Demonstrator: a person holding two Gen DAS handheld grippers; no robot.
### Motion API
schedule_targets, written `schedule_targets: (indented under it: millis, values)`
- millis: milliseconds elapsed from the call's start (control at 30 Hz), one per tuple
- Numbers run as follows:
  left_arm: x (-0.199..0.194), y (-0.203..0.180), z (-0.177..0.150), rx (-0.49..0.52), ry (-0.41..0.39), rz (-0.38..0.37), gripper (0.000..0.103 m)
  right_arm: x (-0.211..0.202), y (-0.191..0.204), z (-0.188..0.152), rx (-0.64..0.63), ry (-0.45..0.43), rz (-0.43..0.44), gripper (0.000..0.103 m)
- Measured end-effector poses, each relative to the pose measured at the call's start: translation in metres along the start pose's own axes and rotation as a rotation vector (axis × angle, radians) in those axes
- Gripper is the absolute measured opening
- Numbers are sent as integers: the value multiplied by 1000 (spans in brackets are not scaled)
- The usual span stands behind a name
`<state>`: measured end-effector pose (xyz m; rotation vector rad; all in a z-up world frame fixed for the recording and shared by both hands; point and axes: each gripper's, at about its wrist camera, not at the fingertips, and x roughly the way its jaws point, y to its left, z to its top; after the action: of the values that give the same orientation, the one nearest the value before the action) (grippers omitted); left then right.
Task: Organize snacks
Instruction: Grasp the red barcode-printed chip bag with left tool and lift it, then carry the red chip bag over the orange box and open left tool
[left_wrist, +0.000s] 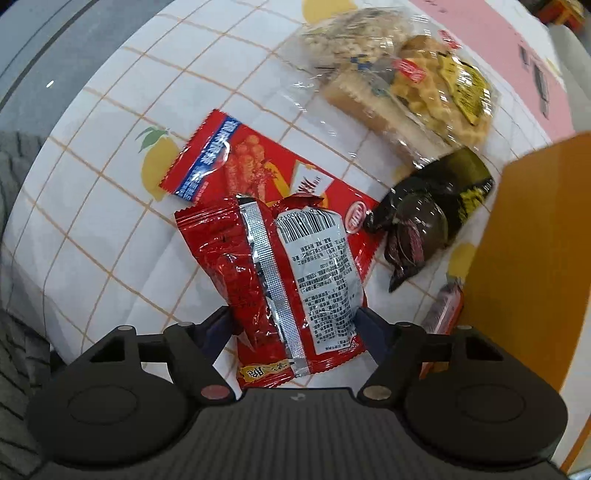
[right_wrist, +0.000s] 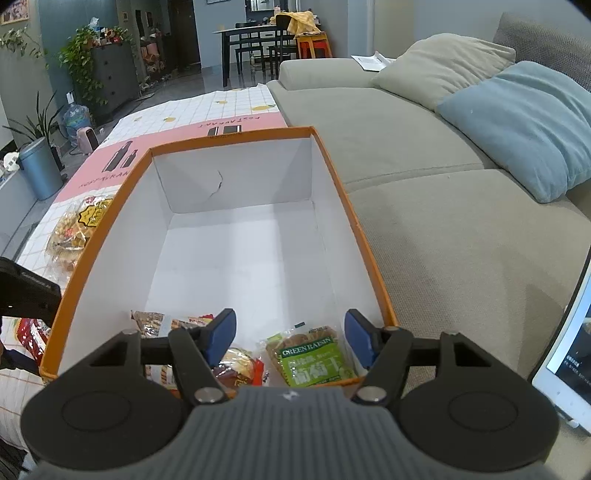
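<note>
Pointing down at the table, my left gripper (left_wrist: 293, 325) is shut on a red snack packet (left_wrist: 295, 280) that lies barcode side up, its blue pads pressing on both long edges. Under it lies a flat red packet (left_wrist: 236, 155). A dark packet (left_wrist: 428, 214) and clear bags of waffles (left_wrist: 436, 88) and rice cakes (left_wrist: 351, 40) lie beyond. The orange box (left_wrist: 535, 240) stands at the right. My right gripper (right_wrist: 291, 339) hangs open over the box's (right_wrist: 332, 166) near end, with nothing between its fingers. Below it lie a green raisin packet (right_wrist: 314, 358) and a red-and-yellow packet (right_wrist: 236, 365).
A checked tablecloth with lemons (left_wrist: 110, 221) covers the table. A small orange packet (left_wrist: 447, 306) leans against the box's outer wall. A grey sofa (right_wrist: 424, 229) with cushions runs along the box's right side. A white tablet (right_wrist: 569, 350) stands at the near right.
</note>
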<state>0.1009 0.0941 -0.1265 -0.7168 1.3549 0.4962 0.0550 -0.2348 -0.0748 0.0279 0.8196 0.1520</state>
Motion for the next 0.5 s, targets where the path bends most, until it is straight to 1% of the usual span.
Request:
schedule_targets:
  millis: [100, 200, 367, 467, 500]
  values:
    - [-8, 7, -6, 63, -17, -37, 84, 0, 2, 0, -7, 1, 7, 64]
    - [-25, 13, -9, 114, -53, -82, 84, 0, 4, 0, -4, 0, 14, 63]
    - [-56, 15, -11, 177, -158, -132, 84, -2, 3, -1, 10, -10, 37, 63]
    - [-70, 8, -3, 202, -209, -171, 84, -4, 5, 0, 8, -18, 43, 63]
    - [-67, 2, -1, 209, -223, -183, 84, -5, 5, 0, 7, -21, 43, 63]
